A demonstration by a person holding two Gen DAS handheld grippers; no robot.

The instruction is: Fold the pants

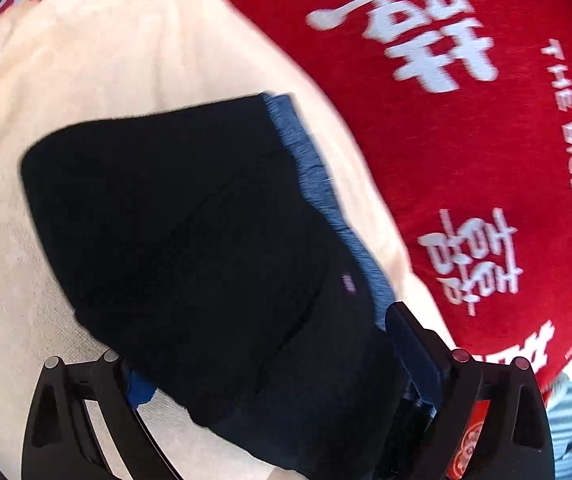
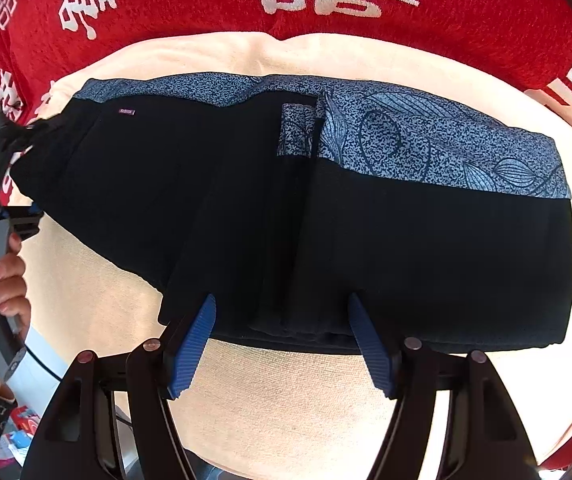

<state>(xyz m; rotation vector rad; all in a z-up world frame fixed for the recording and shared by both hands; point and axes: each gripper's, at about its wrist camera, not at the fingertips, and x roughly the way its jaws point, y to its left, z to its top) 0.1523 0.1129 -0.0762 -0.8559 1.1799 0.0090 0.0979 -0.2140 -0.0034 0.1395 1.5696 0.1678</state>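
**Caller:** Blue pads right up front: my right gripper [image 2: 281,344] sits at the near folded edge of the black pants [image 2: 286,216], jaws spread wide, the cloth bunched between them but not pinched.

**Partner:** And your other hand?

**Caller:** My left gripper [image 1: 281,364] has the far-left end of the pants running straight between its fingers. From the right wrist view that end looks lifted and gathered into it, so I'd call it clamped on the fabric, though its own view is blurred.

**Partner:** Where do the pants lie?

**Caller:** On the cream towel [image 2: 286,408] over the red blanket [image 2: 466,20] with white lettering. They're doubled lengthwise already, the blue patterned waistband [image 2: 426,140] showing along the far side.

**Partner:** So which step?

**Caller:** I reckon the crosswise fold. Next move calls for closing the right jaws on this near edge, then carrying the left end across, keeping the layers square so nothing slides.
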